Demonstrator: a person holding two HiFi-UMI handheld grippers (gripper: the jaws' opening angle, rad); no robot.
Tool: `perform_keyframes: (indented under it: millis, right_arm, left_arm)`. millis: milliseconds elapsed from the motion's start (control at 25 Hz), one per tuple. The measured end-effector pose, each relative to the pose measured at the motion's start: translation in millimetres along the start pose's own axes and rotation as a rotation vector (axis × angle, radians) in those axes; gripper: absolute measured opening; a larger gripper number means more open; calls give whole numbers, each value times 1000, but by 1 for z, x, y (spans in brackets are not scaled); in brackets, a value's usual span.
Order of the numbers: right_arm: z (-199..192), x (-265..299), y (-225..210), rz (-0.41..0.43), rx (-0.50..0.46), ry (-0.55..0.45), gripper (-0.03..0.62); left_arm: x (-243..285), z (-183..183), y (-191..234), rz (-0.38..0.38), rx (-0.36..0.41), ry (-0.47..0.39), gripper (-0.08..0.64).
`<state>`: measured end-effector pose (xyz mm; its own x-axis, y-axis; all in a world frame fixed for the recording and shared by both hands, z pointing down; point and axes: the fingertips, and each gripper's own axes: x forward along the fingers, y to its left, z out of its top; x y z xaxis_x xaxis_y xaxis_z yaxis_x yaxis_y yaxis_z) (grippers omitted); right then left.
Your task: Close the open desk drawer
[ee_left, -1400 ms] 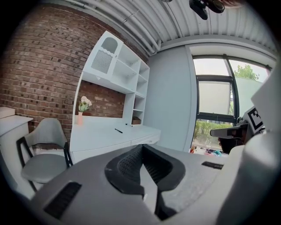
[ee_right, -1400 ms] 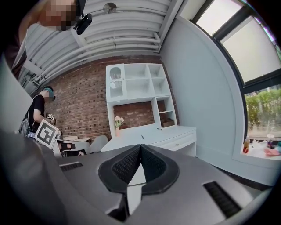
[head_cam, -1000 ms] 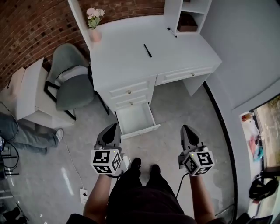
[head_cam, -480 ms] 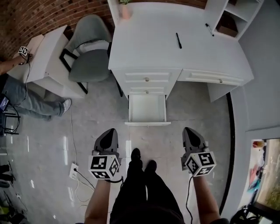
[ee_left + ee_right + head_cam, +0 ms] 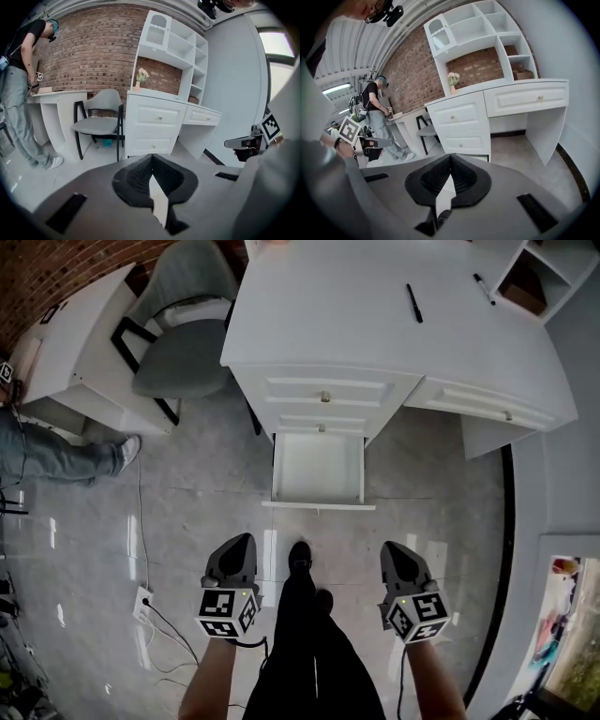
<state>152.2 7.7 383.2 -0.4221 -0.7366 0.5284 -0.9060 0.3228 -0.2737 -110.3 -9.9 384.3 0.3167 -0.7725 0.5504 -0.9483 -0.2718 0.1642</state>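
The white bottom drawer (image 5: pixel 317 467) stood pulled out from the white desk (image 5: pixel 356 334), its front panel over the grey floor (image 5: pixel 187 512). The left gripper (image 5: pixel 241 544) and the right gripper (image 5: pixel 393 549) hung side by side near that panel, clear of it. Each had its jaws pressed together with nothing between them. A grey armchair (image 5: pixel 178 348) stood just left of the desk.

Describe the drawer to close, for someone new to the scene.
Find the white desk beside the grey chair. In its three-drawer stack, nearest that chair, take the bottom drawer: the only one pulled out, its white inside showing; the upper two sit flush.
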Motion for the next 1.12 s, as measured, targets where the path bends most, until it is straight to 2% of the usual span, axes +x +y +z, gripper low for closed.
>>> perform_keyframes:
  millis: [280, 600, 880, 1120]
  right_arm:
    - [-94, 59, -23, 7, -19, 76, 5]
    - [-190, 134, -66, -11, -16, 119, 5]
    - [-238, 196, -94, -8, -18, 137, 5]
    - [-262, 230, -116, -30, -15, 129, 5]
  left_arm:
    - [72, -95, 25, -28, 19, 43, 9]
    - [160, -193, 43, -28, 1, 91, 9]
    - [218, -239, 65, -12, -26, 99, 9]
    - [244, -268, 75, -11, -25, 117, 9]
